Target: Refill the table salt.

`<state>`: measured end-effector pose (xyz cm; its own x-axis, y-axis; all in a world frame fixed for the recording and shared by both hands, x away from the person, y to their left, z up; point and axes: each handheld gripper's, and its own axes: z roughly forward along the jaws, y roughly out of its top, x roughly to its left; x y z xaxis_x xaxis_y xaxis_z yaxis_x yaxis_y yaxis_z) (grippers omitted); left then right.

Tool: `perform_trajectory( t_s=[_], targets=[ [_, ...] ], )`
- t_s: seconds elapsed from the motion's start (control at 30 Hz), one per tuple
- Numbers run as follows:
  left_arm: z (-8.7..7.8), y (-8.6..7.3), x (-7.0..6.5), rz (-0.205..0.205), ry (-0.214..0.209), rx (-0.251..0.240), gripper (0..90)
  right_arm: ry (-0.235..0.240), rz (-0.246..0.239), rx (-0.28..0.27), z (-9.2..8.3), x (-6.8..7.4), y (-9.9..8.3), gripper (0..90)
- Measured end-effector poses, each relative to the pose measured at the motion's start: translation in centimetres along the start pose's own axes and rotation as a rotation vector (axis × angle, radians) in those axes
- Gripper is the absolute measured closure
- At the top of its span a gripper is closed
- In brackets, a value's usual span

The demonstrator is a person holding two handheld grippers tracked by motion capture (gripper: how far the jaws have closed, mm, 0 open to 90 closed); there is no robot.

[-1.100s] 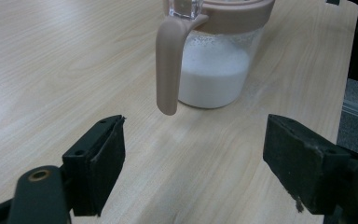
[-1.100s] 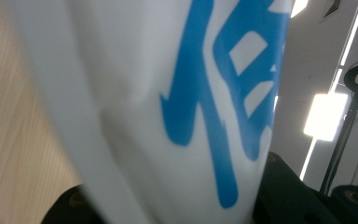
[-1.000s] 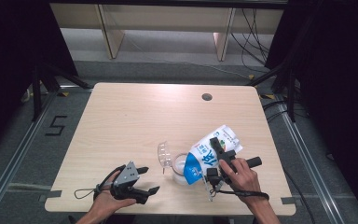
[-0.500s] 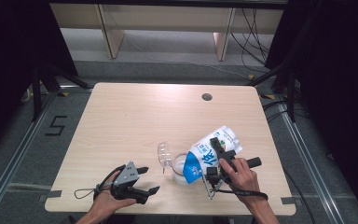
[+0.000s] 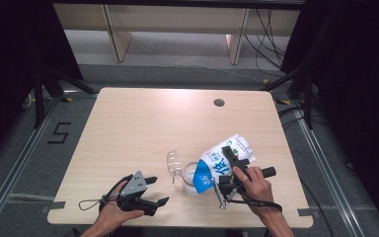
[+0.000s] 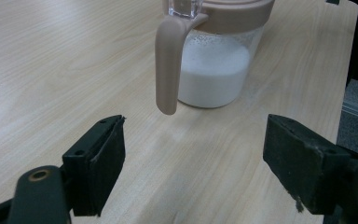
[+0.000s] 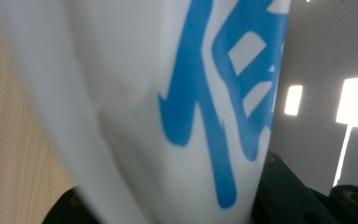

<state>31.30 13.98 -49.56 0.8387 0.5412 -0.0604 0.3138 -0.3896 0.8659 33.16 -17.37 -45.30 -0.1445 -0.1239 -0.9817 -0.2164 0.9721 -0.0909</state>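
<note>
Right jaws: clamped on the carton, one jaw on each side of its body; up close its white wall and blue print sit right between them.
Carton: tipped over, its blue end low and just over the jug, its white end raised and pointing away.
Change: almost none; over the last second my grip has not eased and the carton's tilt looks the same as before, and neither hand has shifted.
Meaning: I judge the pour is in hand and held steady, not finished, since the carton is not yet set upright.
Left jaws: wide apart, nothing between them, low over the tabletop and aimed at the jug.
Jug: straight ahead of my left jaws and apart from them, handle turned toward me, a pale rim on top, milk filling the lower part.
Lid: clear, flipped up on the side of the jug away from the carton.
Tabletop: pale wood, bare beyond the jug, with a round cable hole near its far edge.
Room: grey floor past the tabletop, wooden furniture legs, loose cables, dark drapes on both sides.
</note>
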Motion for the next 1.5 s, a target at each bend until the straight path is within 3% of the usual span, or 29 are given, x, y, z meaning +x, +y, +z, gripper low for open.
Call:
perform_trajectory(
  t_s=[0.07, 0.13, 0.2, 0.23, 0.27, 0.3, 0.47, 0.5, 0.6, 0.67, 0.77, 0.8, 0.9, 1.0, 1.03, 1.07, 1.13, 1.23, 1.3, 1.4, 1.5],
  targets=[
    [0.0, 0.0, 0.0, 0.01, 0.007, 0.004, 20.6, 0.004, -0.001, -0.015, 0.1, -0.2, -0.1, 77.2],
    [0.0, 0.0, -0.2, -0.02, 0.009, 0.004, 20.6, 0.011, 0.018, -0.015, 0.1, -0.3, -0.3, 77.2],
    [0.0, 0.0, -0.2, -0.02, 0.008, 0.003, 20.6, 0.019, 0.063, -0.008, 0.1, -0.2, -0.3, 77.2],
    [0.0, 0.0, -0.2, -0.02, 0.009, 0.004, 20.6, 0.015, 0.038, -0.026, 0.2, -0.4, -0.5, 77.2],
    [0.0, 0.0, 0.0, 0.009, 0.003, 0.0, 20.6, 0.007, 0.014, -0.034, 0.3, -0.6, -0.4, 77.3],
    [0.0, 0.0, 0.1, 0.009, -0.001, 0.001, 20.7, 0.024, 0.062, -0.001, 0.1, -0.3, -0.5, 77.3],
    [-0.1, 0.0, 0.0, 0.01, 0.001, -0.001, 20.6, 0.042, 0.116, -0.01, 0.2, -0.3, -0.8, 77.5],
    [-0.1, 0.0, 0.0, 0.01, 0.001, -0.002, 20.7, 0.038, 0.105, -0.021, 0.3, -0.4, -0.9, 77.5],
    [-0.1, 0.1, 0.1, 0.009, 0.001, -0.002, 20.6, 0.04, 0.151, -0.015, 0.2, -0.3, -1.2, 77.5],
    [-0.1, 0.0, 0.0, 0.009, 0.001, -0.002, 20.7, 0.044, 0.153, -0.022, 0.3, -0.6, -1.3, 77.6],
    [-0.1, 0.0, 0.1, 0.01, 0.001, -0.002, 20.7, 0.062, 0.242, -0.008, 0.2, -0.4, -1.6, 77.7],
    [0.0, 0.0, -0.1, -0.015, 0.002, -0.003, 20.7, 0.064, 0.257, -0.015, 0.2, -0.5, -1.8, 77.7],
    [0.0, 0.0, 0.0, 0.001, 0.003, -0.007, 20.7, 0.079, 0.296, -0.034, 0.4, -0.6, -2.4, 77.9],
    [0.0, 0.0, 0.0, 0.001, 0.003, -0.006, 20.7, 0.095, 0.375, -0.028, 0.5, -0.5, -3.1, 78.1],
    [0.0, 0.0, 0.0, -0.001, 0.003, -0.007, 20.7, 0.094, 0.346, -0.045, 0.7, -0.9, -3.4, 78.3],
    [0.0, 0.0, 0.0, -0.001, 0.003, -0.007, 20.7, 0.112, 0.426, -0.031, 0.7, -0.6, -3.6, 78.5],
    [0.0, 0.0, 0.0, -0.002, 0.003, -0.008, 20.7, 0.123, 0.485, -0.042, 0.8, -0.5, -4.1, 78.8],
    [0.0, 0.0, 0.0, -0.001, 0.003, -0.007, 20.7, 0.131, 0.536, -0.033, 0.8, -0.6, -4.8, 79.4],
    [0.0, 0.0, 0.0, 0.001, 0.002, -0.006, 20.7, 0.168, 0.61, -0.043, 0.9, -0.5, -5.3, 79.8],
    [0.0, 0.0, -0.1, -0.018, 0.004, -0.007, 20.6, 0.163, 0.654, -0.062, 1.2, -0.5, -6.0, 80.8],
    [0.0, 0.0, 0.0, -0.001, 0.003, -0.008, 20.7, 0.183, 0.707, -0.064, 1.4, -0.4, -6.6, 81.4]
  ],
)
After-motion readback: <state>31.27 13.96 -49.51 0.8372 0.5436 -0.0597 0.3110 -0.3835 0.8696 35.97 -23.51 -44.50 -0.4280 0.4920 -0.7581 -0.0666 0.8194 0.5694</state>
